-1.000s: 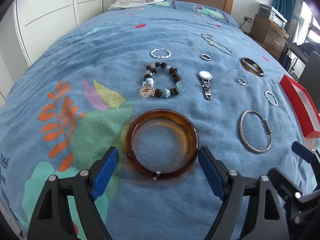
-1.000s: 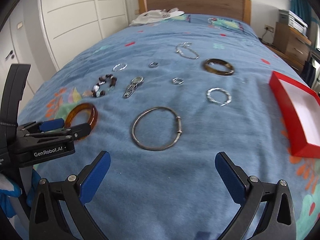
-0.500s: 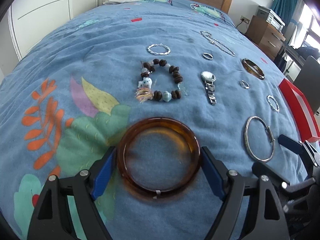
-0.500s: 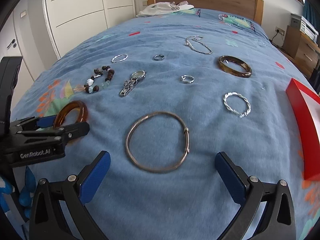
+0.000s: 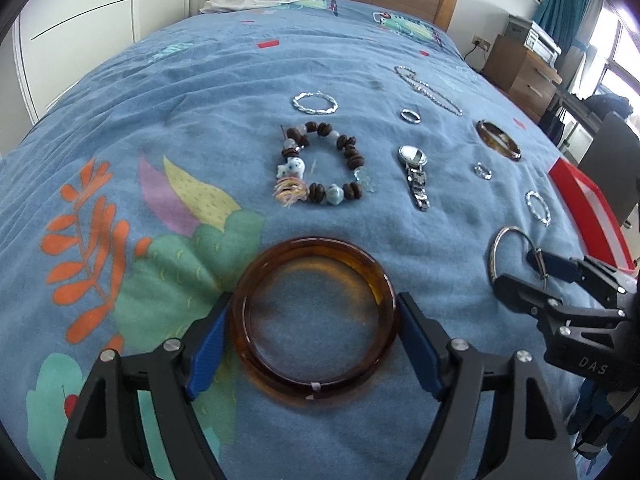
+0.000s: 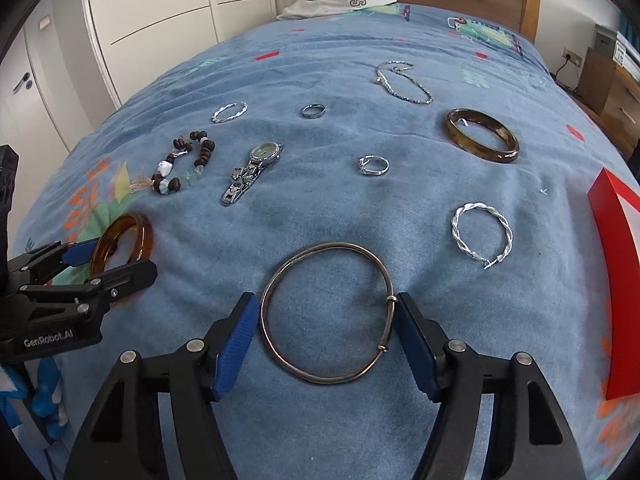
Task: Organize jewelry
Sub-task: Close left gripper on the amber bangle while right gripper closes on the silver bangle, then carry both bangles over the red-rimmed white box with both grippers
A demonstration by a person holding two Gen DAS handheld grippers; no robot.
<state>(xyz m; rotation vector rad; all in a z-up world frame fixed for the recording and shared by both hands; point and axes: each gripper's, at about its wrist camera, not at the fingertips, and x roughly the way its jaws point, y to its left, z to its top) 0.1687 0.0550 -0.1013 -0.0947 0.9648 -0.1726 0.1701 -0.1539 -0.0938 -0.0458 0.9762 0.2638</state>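
Observation:
Jewelry lies spread on a blue bedspread. My left gripper (image 5: 314, 330) has closed its blue pads on the sides of an amber bangle (image 5: 376, 280); the bangle also shows in the right wrist view (image 6: 140, 232). My right gripper (image 6: 326, 324) has its pads against both sides of a thin silver bangle (image 6: 320, 248), which lies flat on the bed. A red box (image 6: 612, 224) with a white inside sits at the right edge.
Farther back lie a bead bracelet (image 5: 352, 156), a watch (image 6: 252, 172), twisted silver bracelets (image 6: 496, 216), two small rings (image 6: 374, 166), a brown bangle (image 6: 504, 136) and a chain (image 6: 404, 80). Clothes lie by the headboard. A wooden dresser stands to the right.
Both grippers moved forward and narrowed. The left one closed on the amber bangle. The right one came down around the thin silver bangle.

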